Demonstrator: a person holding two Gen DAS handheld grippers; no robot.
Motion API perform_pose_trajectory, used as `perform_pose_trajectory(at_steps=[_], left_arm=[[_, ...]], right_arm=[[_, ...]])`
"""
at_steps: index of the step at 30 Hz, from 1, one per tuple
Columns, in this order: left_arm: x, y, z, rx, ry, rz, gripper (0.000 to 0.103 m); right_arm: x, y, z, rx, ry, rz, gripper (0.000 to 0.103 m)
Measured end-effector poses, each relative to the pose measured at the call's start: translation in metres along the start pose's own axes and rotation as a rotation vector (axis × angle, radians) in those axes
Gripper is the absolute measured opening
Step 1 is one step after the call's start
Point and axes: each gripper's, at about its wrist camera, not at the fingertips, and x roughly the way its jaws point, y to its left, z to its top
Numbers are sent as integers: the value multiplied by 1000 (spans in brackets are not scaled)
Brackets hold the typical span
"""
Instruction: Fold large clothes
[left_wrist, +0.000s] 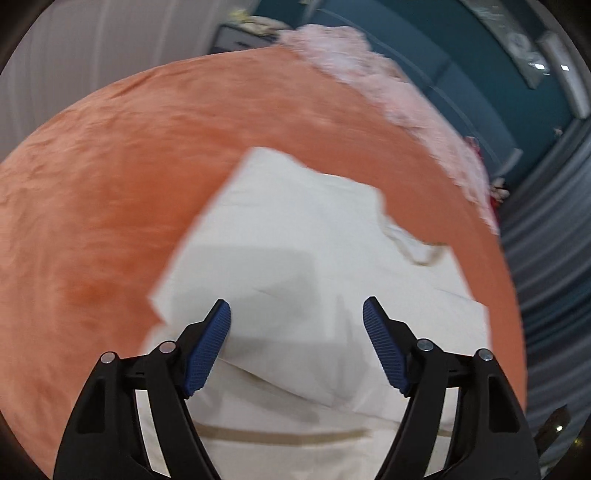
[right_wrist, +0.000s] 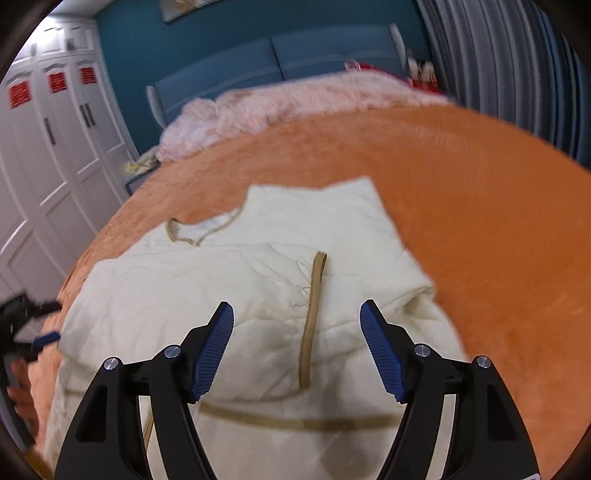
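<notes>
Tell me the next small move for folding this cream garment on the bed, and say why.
Probably lower the right gripper onto the near part of the cream garment and pinch it. Both grippers hang open above it, the left gripper too, with nothing between the jaws, and the garment lies only partly folded on the orange bedspread.

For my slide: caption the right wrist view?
Open right gripper over cream garment on orange bedspread.

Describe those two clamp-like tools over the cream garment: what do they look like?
Both match. The left gripper and the right gripper each have two angular black plastic arms with cut-out slots, silver round pivot pins, and ribbed dark-blue pads on the inner faces of the fingers. No cables or markings show.
</notes>
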Motion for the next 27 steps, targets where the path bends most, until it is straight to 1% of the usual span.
perform_pose_trajectory(at_steps=[2,3,4,5,6,7,8,10,11,12,14,16,18,20,23,27], left_arm=[[8,8,3,25,7,53,63],[12,7,3,44,9,66,61],[14,6,-2,71,9,91,60],[16,5,-2,90,9,109,56],[19,2,-4,119,8,129,52],[19,0,-7,140,7,149,46],[22,-3,-7,158,9,165,43],[23,-3,-9,168,9,179,34],[26,-2,-10,169,10,185,32],[27,1,-14,169,9,189,31],[31,2,-21,184,-3,200,31],[34,-2,-30,229,-33,234,31],[35,-7,-38,273,-65,265,31],[36,-9,-44,296,-96,281,31],[38,-8,-50,308,-128,288,31],[39,-7,-54,318,-149,286,31]], right_arm=[[20,0,1,24,45,14,68],[25,3,0,17,57,23,64],[31,9,0,-7,71,30,45],[36,16,1,-37,89,26,27],[37,21,3,-62,91,31,15],[34,26,5,-77,82,37,9],[24,30,10,-87,38,35,8],[2,34,17,-92,-44,43,8],[-4,34,18,-94,-66,39,8],[-5,34,17,-99,-70,27,8],[14,31,9,-121,-4,-21,8],[32,27,-3,-125,64,-46,8],[40,24,-13,-133,75,-57,8],[44,23,-19,-138,77,-63,8],[47,21,-25,-135,81,-62,9],[52,16,-29,-118,89,-48,9]])
